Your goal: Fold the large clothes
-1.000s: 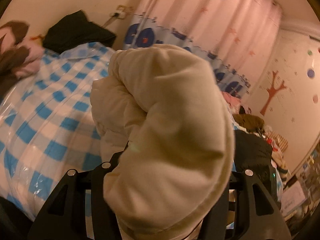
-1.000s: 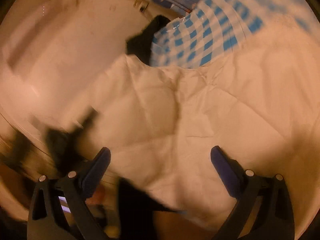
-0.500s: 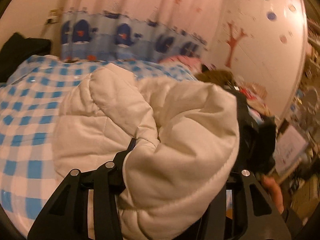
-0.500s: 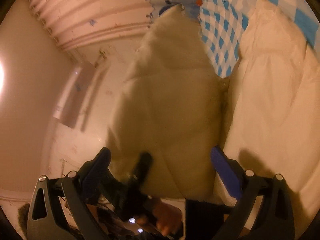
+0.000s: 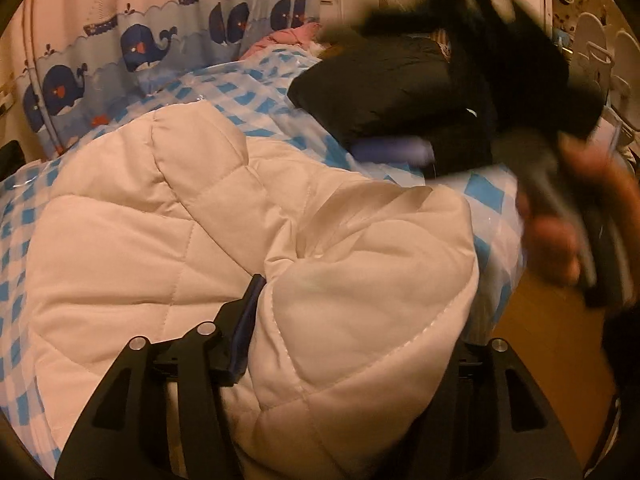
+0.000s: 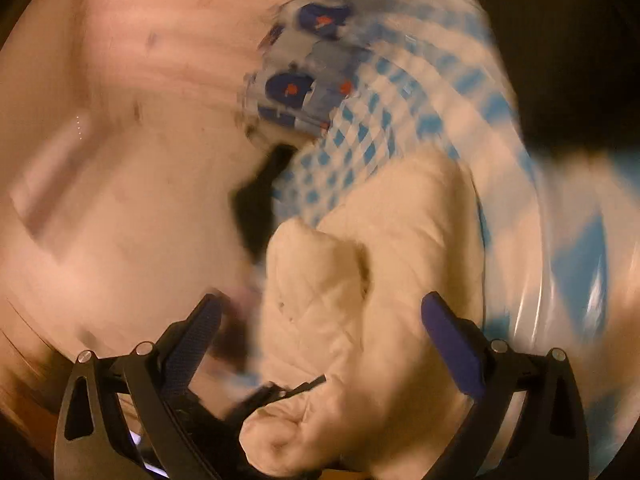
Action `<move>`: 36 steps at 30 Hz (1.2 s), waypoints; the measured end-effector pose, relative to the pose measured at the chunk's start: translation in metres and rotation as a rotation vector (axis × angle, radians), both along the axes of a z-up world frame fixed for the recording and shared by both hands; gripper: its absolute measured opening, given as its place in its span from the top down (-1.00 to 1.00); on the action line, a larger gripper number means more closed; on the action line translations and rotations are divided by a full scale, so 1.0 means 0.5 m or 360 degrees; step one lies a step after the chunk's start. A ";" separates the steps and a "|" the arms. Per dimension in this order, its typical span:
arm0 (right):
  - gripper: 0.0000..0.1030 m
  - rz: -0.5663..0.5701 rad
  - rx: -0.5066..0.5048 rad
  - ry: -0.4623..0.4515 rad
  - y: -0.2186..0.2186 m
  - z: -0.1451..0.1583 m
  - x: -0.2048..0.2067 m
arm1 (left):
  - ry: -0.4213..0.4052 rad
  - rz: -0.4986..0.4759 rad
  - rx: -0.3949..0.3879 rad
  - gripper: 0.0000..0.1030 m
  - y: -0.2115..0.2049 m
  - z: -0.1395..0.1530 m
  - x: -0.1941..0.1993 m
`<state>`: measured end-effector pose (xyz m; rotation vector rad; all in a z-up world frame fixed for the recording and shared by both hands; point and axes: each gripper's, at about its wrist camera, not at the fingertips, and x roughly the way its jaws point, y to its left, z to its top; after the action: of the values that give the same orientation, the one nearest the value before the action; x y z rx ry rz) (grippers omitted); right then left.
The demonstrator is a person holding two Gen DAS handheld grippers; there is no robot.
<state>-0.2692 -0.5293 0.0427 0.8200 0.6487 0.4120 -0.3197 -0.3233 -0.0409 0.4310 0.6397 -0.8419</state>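
A cream quilted jacket [image 5: 224, 240] lies bunched on a blue-and-white checked bed cover [image 5: 256, 104]. My left gripper [image 5: 344, 320] is shut on a thick fold of the jacket, which drapes over and hides its right finger; only the left finger [image 5: 244, 320] shows. My right gripper [image 6: 320, 320] is open, its blue pads spread wide, and hovers over the jacket [image 6: 360, 300] without holding it. In the left wrist view the right gripper shows as a blurred dark shape [image 5: 520, 60] with a hand at the right.
A black padded garment [image 5: 392, 96] lies on the bed beyond the jacket. A whale-print curtain [image 5: 160, 48] hangs behind the bed. Wooden floor [image 5: 552, 340] shows past the bed's right edge. The right wrist view is heavily motion-blurred.
The left gripper has lowered the held jacket fold toward the bed and the view has swung right. The right gripper has swung away fast across the jacket, still open.
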 end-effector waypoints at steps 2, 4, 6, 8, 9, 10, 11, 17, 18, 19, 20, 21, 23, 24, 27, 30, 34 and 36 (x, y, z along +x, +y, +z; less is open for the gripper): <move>-0.87 0.0119 -0.0341 0.0058 0.066 0.046 0.053 | -0.0014 -0.0035 0.0023 -0.24 0.001 0.007 -0.010; -0.87 0.0238 -0.0572 0.0169 0.134 0.044 0.104 | -0.0068 -0.0083 0.0076 -0.53 0.005 0.020 -0.039; -0.87 0.0292 -0.0967 0.0357 0.207 -0.006 0.139 | -0.0089 -0.0106 0.0087 -0.54 0.028 0.041 -0.065; -0.87 0.0255 -0.1068 0.0419 0.212 -0.032 0.141 | -0.0013 -0.0129 -0.0001 -0.54 0.084 0.079 -0.084; -0.87 0.0232 -0.1046 0.0423 0.198 -0.040 0.130 | 0.0011 -0.0111 -0.0065 -0.54 0.119 0.099 -0.087; -0.87 0.0211 -0.1021 0.0423 0.186 -0.048 0.119 | 0.0035 -0.0063 -0.0161 -0.55 0.168 0.125 -0.085; -0.87 0.0194 -0.1001 0.0426 0.174 -0.058 0.102 | 0.0063 -0.0005 -0.0244 -0.55 0.209 0.144 -0.073; -0.87 0.0153 -0.0960 0.0466 0.139 -0.092 0.062 | 0.0416 0.0403 -0.0581 -0.65 0.348 0.146 0.116; -0.87 0.0144 -0.0980 0.0468 0.139 -0.091 0.058 | 0.0459 0.0404 -0.0586 -0.64 0.334 0.135 0.140; -0.87 0.0138 -0.0987 0.0470 0.138 -0.092 0.059 | 0.0499 0.0397 -0.0557 -0.65 0.316 0.116 0.154; -0.87 0.0125 -0.0994 0.0476 0.134 -0.099 0.055 | 0.0499 0.0395 -0.0510 -0.65 0.288 0.102 0.166; -0.87 0.0118 -0.0986 0.0483 0.128 -0.110 0.052 | 0.0441 0.0401 -0.0449 -0.69 0.262 0.088 0.165; -0.87 0.0122 -0.0879 0.0511 0.104 -0.139 0.049 | 0.0270 0.0389 -0.0260 -0.73 0.207 0.056 0.150; -0.87 0.0125 -0.0832 0.0530 0.093 -0.148 0.048 | 0.0238 0.0386 -0.0196 -0.77 0.186 0.041 0.143; -0.87 0.0071 -0.0773 0.0545 0.072 -0.126 0.036 | 0.0156 0.0384 -0.0114 -0.82 0.156 0.026 0.135; -0.87 0.0014 -0.0648 0.0375 0.077 -0.050 0.024 | 0.0184 0.0391 -0.0141 -0.83 0.164 0.034 0.138; -0.87 0.0035 -0.0859 0.0467 0.136 -0.080 0.077 | 0.0142 0.0399 -0.0120 -0.84 0.160 0.035 0.125; -0.90 0.0044 -0.0729 0.0449 0.127 -0.148 0.090 | 0.0167 0.0377 -0.0119 -0.84 0.167 0.042 0.133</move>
<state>-0.2243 -0.4659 -0.0313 0.4332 0.9744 0.1600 -0.2534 -0.2400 -0.0200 0.2384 0.7380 -0.6632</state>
